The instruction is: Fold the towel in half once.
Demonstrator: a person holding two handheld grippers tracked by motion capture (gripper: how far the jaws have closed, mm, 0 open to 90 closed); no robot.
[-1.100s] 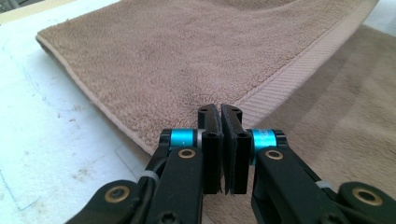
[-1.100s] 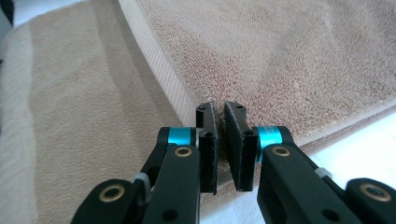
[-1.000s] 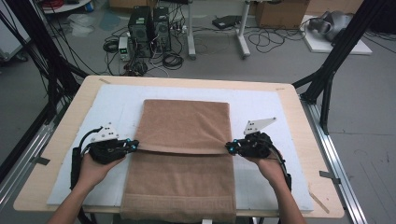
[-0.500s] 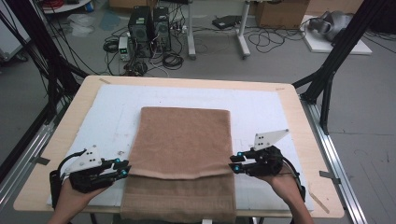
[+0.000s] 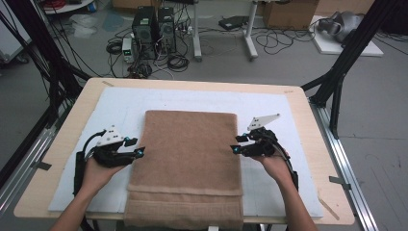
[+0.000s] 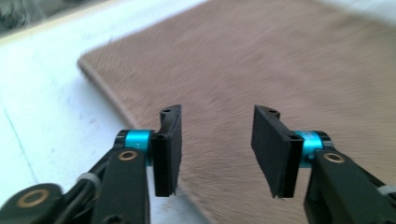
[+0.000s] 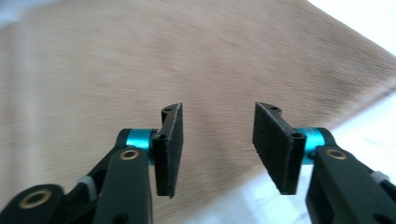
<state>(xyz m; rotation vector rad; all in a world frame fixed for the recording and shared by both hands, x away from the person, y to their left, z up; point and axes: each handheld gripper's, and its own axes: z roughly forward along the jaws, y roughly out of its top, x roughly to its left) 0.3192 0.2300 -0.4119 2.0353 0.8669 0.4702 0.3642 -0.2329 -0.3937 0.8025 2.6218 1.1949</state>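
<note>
Folding in progress. The towel (image 5: 186,166) lies folded over itself on the white mat (image 5: 269,103), centred on the table (image 5: 303,96) with its near end hanging at the near edge. The left gripper (image 5: 137,153) sits at the towel's left edge and the right gripper (image 5: 236,148) at its right edge, level with each other, probably so both sides are worked evenly. Both sets of jaws have just been opening and stand apart, with nothing between the pads (image 6: 169,149); towel nap lies beyond them.
</note>
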